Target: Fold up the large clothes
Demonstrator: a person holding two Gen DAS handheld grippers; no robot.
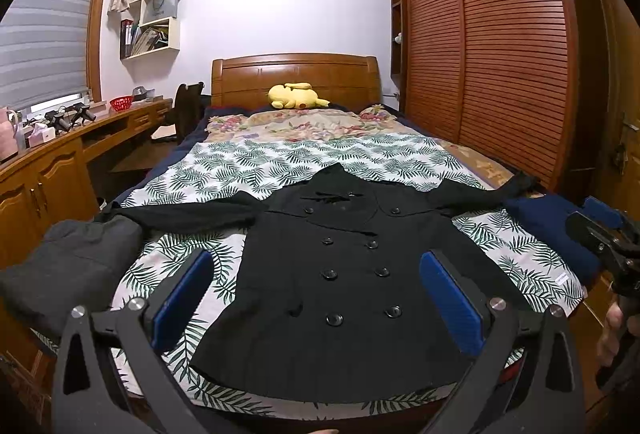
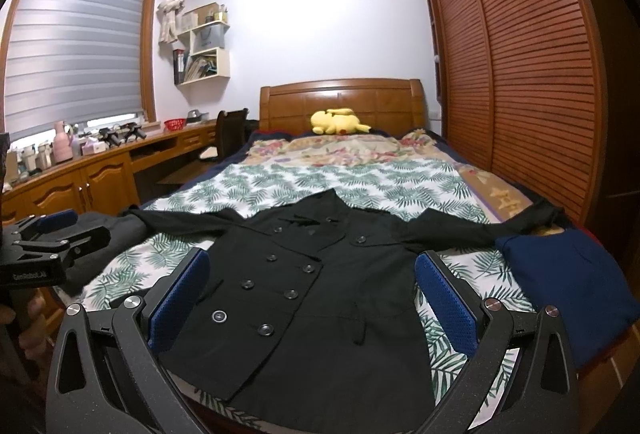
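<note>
From the left wrist we saw a grey garment at the bed's left edge and a navy one at the right, flanking the black coat. The coat lay flat, buttons up, collar toward the headboard, sleeves spread sideways. Our left tongs hovered wide above its hem, holding nothing.

From the right wrist the coat ran lengthwise along the bed. Our right tongs stood equally wide and empty over it; the left tongs showed at left.

The left gripper body bears white lettering that looks like "GenRobot.ai"; nothing else reads.
</note>
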